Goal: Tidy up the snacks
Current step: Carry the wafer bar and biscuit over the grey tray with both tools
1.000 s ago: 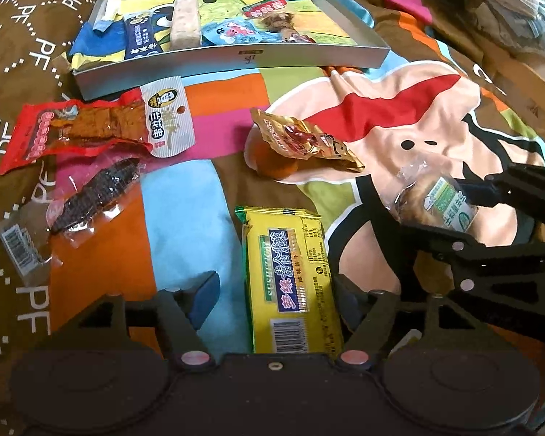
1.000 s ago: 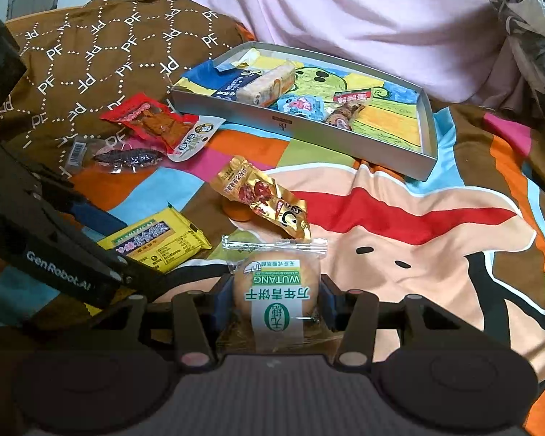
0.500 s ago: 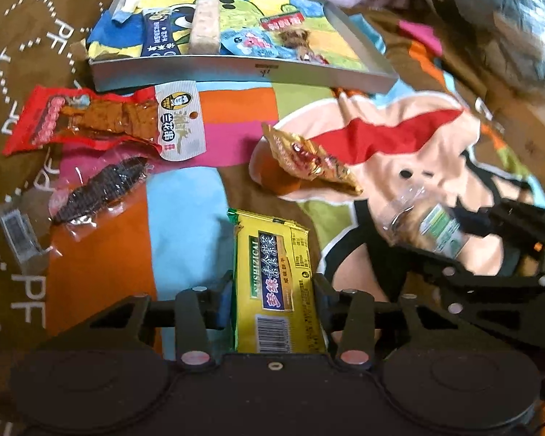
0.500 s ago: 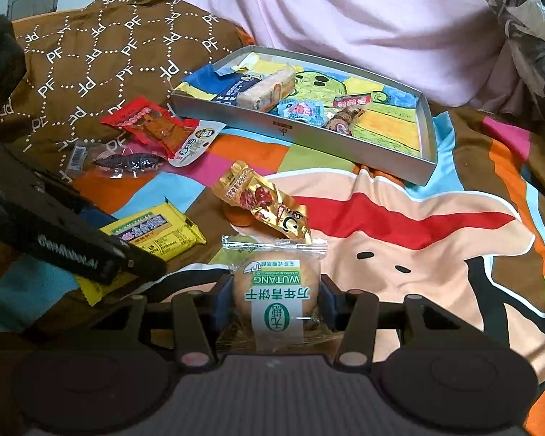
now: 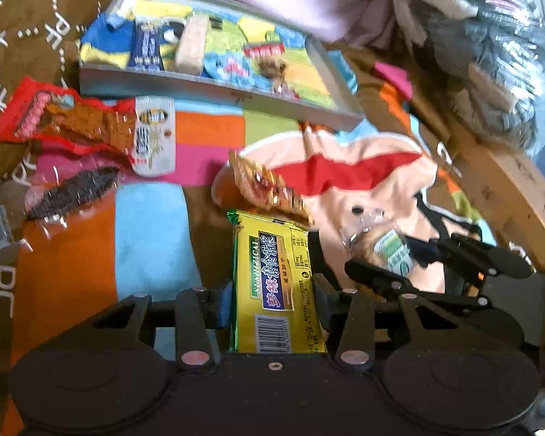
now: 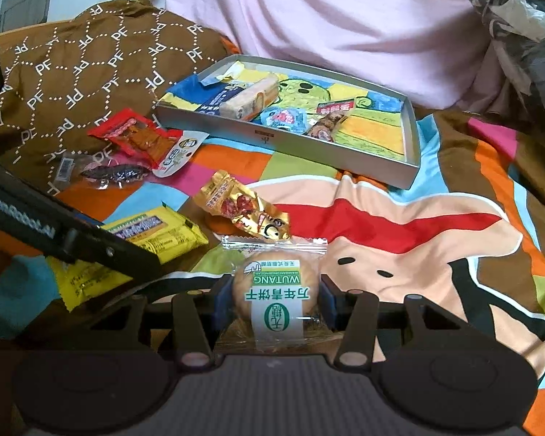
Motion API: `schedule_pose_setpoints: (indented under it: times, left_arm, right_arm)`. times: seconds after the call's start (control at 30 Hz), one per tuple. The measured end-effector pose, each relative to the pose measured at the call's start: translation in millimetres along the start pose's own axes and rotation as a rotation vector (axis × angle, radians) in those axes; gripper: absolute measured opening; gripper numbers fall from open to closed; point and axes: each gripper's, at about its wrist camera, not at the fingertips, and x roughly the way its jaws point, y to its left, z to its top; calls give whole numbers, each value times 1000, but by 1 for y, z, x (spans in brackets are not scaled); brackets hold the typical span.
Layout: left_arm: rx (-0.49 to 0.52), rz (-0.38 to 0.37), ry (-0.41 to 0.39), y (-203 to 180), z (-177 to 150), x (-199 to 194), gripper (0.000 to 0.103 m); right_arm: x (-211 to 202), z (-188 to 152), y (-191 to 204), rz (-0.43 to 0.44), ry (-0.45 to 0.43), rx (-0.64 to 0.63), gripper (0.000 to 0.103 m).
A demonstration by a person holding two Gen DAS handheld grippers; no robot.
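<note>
Step in hand: both grippers have a snack each, so the carry to the grey tray (image 6: 410, 167) looks to be next; this is my reading from how things lie.
Left gripper (image 5: 272, 301): its jaws have just been closing and now pinch the yellow cracker pack (image 5: 276, 283) across its width, near the barcode end.
Right gripper (image 6: 272, 299): pressed onto the round biscuit in its clear wrapper (image 6: 276, 290), pads against both sides.
Where the snacks are: both held packs sit on the near side of the tray, over the colourful blanket (image 6: 381, 225); the cracker pack's far end looks raised off it, though blur leaves that unsure.
Tray: it already holds several snacks towards its left and middle; the right part shows bare bottom.
Lifting well: raise the cracker pack straight up first, since the gold wrapped sweet (image 5: 269, 185) lies just beyond its far end, touching or overlapping it, and could be dragged along.
Carrying well: keep the two grippers apart on the way; they sit close side by side now.
Placing well: clear the tray's near wall before lowering, and aim for the bare right part.
Risk: the biscuit is brittle, so no harder squeeze is wanted.
Left over: the red packet (image 6: 138, 138), the dark snack in clear wrap (image 6: 116, 174) and the gold sweet lie on the near side of the tray.
</note>
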Motion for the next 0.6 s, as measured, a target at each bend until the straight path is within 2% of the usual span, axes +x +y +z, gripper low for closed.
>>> schedule_pose_setpoints:
  times: [0.17,0.3,0.43,0.6]
  left_arm:
    - [18,20,-112,-2,9,-17,45]
    - [4,34,-179,-2,31,-21,45]
    - [13,56,-249,-10,69,-8,45]
    - [36,102,-317,-14,123,22,45]
  right_arm:
    - [-4,5,-5,-1,-32,17,54]
    - [-5,17,-14,1,-72,18,54]
    - [1,37,-32,-9,-114,52,54]
    - [31,71,-53,-24,-175,90,54]
